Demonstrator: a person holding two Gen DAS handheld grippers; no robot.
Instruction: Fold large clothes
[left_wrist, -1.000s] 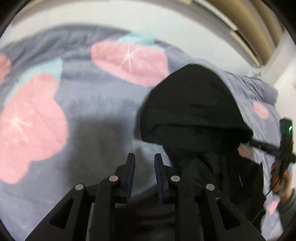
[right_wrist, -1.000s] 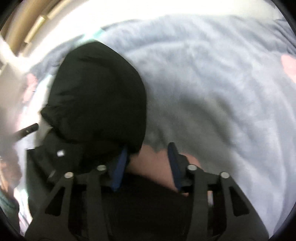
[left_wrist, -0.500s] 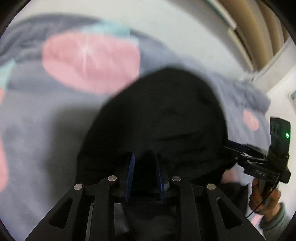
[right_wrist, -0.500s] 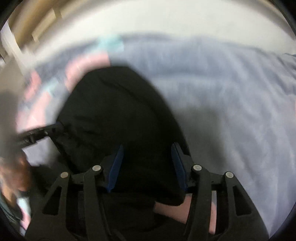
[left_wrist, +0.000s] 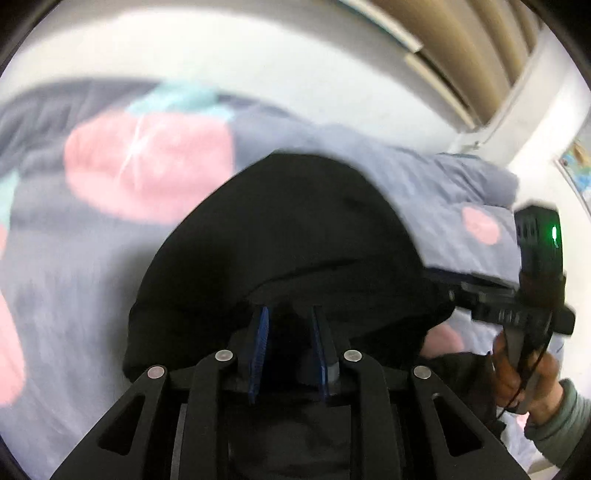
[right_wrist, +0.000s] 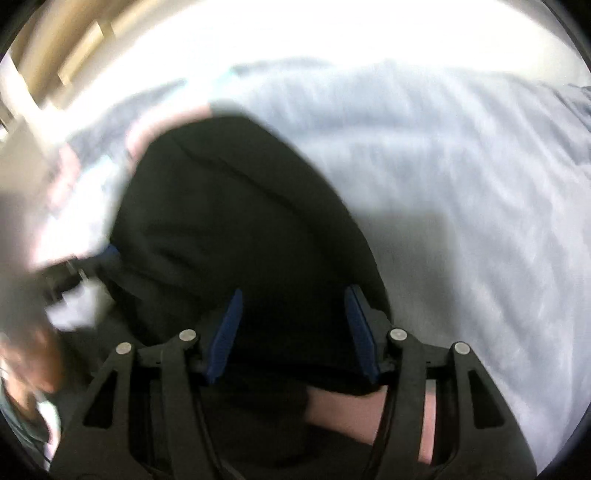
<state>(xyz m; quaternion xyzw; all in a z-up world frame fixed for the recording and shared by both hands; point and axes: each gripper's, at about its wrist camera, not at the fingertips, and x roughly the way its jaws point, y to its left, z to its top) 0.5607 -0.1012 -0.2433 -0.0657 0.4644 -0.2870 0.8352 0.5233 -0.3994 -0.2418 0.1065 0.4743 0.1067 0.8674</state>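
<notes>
The black hoodie (left_wrist: 288, 236) lies on a bed, on a grey blanket (left_wrist: 74, 280) with pink strawberry prints, its hood rounded and pointing to the far side, toward the white wall.

Both claws hang over the near part of the hood. The left claw (left_wrist: 288, 350) has its blue pads fairly narrow and is opening; black cloth shows between and behind them, but they do not seem to pinch it. The right claw (right_wrist: 293, 332) stands about half wide and is opening too, with dark fabric under the gap and nothing squeezed. In the left view the right tool shows at the right edge, gripped by the person's hand (left_wrist: 517, 373), green light on.

My guess is the hood is about to be folded, or has just been let go. To do it well, I'd spread the claws to the two sides of the hood's base, come down until the pads reach the cloth, and take only the top layer. Then lift both together, evenly, so the hood turns over flat on the body. The blanket is plush and could get nipped along with the cloth, so close high on the fabric. The pictures are smeared, so the exact edges are hard to place.
</notes>
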